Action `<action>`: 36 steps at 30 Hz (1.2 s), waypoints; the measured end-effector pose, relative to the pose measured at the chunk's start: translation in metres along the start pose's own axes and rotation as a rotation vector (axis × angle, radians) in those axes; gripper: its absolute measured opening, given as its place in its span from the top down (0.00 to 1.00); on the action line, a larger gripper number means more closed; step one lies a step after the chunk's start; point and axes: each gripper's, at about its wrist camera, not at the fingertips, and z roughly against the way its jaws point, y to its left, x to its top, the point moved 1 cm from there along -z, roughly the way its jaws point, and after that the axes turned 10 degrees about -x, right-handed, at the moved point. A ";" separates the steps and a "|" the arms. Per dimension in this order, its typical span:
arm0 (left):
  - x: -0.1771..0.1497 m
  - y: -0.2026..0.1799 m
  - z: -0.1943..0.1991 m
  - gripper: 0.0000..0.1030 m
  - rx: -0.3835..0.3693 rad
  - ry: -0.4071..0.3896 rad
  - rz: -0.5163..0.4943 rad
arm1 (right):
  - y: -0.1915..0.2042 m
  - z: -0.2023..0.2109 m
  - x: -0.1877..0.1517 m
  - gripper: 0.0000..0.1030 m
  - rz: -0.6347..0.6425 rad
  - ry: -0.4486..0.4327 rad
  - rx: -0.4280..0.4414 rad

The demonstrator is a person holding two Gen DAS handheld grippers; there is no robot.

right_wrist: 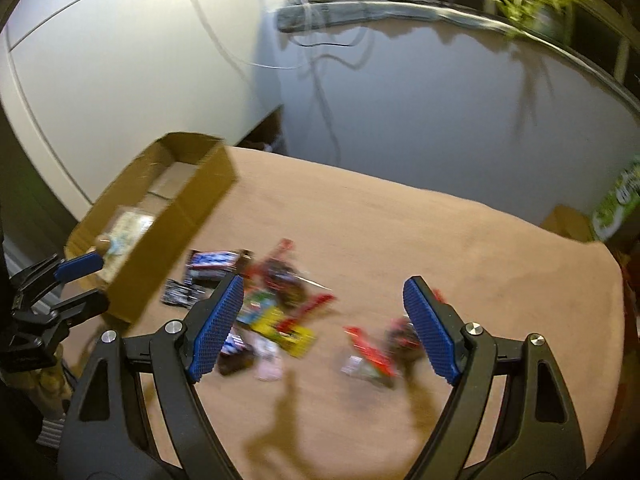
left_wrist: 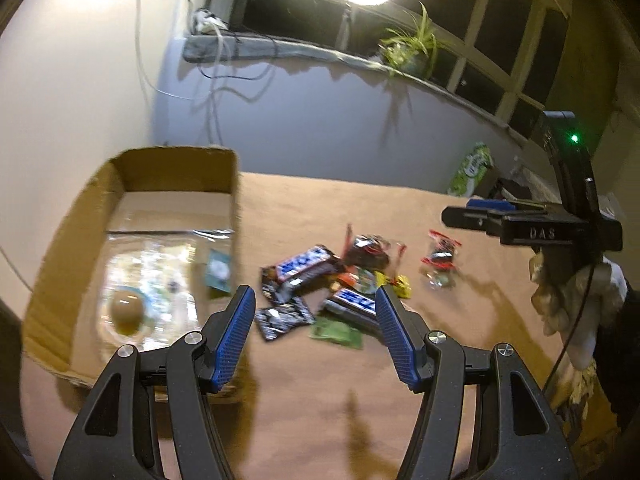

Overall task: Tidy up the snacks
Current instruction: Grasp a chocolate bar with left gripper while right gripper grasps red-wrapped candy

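A pile of wrapped snacks (left_wrist: 332,292) lies mid-table: blue-and-black bars, a black packet, a green packet, a yellow one. A red-and-clear packet (left_wrist: 440,260) lies apart to the right. A cardboard box (left_wrist: 132,184) stands at the left with a clear bag (left_wrist: 148,280) inside. My left gripper (left_wrist: 316,308) is open and empty above the pile's near edge. My right gripper (right_wrist: 324,300) is open and empty above the pile (right_wrist: 264,312) and the red packet (right_wrist: 376,352). The box (right_wrist: 176,216) is at its left. The view is blurred.
The table has a tan cloth (left_wrist: 320,400). The right gripper's body (left_wrist: 532,228) shows at the right of the left wrist view; the left gripper (right_wrist: 76,280) shows at the left of the right wrist view. A green carton (left_wrist: 472,168) stands at the far right edge.
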 end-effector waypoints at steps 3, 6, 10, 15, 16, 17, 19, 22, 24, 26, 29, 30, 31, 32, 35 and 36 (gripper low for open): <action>-0.003 -0.009 -0.011 0.40 -0.017 0.025 0.001 | -0.028 -0.003 -0.009 0.18 -0.040 0.015 -0.032; -0.007 -0.018 -0.023 0.40 -0.035 0.054 -0.005 | -0.049 -0.008 -0.018 0.18 -0.075 0.036 -0.050; -0.010 -0.024 -0.038 0.40 -0.055 0.094 0.004 | -0.063 -0.019 -0.027 0.18 -0.106 0.071 -0.034; -0.012 -0.025 -0.055 0.40 -0.066 0.137 0.047 | -0.065 -0.035 -0.034 0.18 -0.121 0.111 0.006; -0.012 -0.023 -0.059 0.40 -0.066 0.146 0.059 | -0.064 -0.037 -0.034 0.18 -0.122 0.117 0.013; -0.011 -0.022 -0.062 0.40 -0.066 0.151 0.066 | -0.062 -0.039 -0.035 0.18 -0.121 0.122 0.019; -0.010 -0.019 -0.069 0.40 -0.064 0.166 0.082 | -0.060 -0.045 -0.035 0.18 -0.119 0.129 0.028; -0.008 -0.015 -0.079 0.41 -0.059 0.184 0.109 | -0.057 -0.052 -0.035 0.19 -0.116 0.136 0.038; -0.008 -0.014 -0.085 0.41 -0.053 0.190 0.120 | -0.056 -0.055 -0.035 0.21 -0.117 0.137 0.042; -0.007 -0.014 -0.090 0.41 -0.043 0.194 0.120 | -0.056 -0.058 -0.034 0.22 -0.118 0.140 0.046; -0.005 -0.017 -0.099 0.41 -0.015 0.197 0.105 | -0.055 -0.062 -0.033 0.22 -0.117 0.142 0.050; -0.004 -0.018 -0.100 0.41 -0.012 0.199 0.098 | -0.055 -0.063 -0.033 0.22 -0.115 0.142 0.052; -0.004 -0.020 -0.103 0.41 -0.004 0.203 0.088 | -0.055 -0.064 -0.033 0.22 -0.114 0.142 0.053; -0.004 -0.022 -0.105 0.41 0.005 0.205 0.078 | -0.055 -0.064 -0.032 0.22 -0.112 0.142 0.053; -0.006 -0.029 -0.113 0.41 0.043 0.219 0.026 | -0.053 -0.067 -0.033 0.23 -0.101 0.142 0.047; -0.006 -0.030 -0.114 0.41 0.052 0.220 0.010 | -0.052 -0.068 -0.033 0.25 -0.093 0.142 0.040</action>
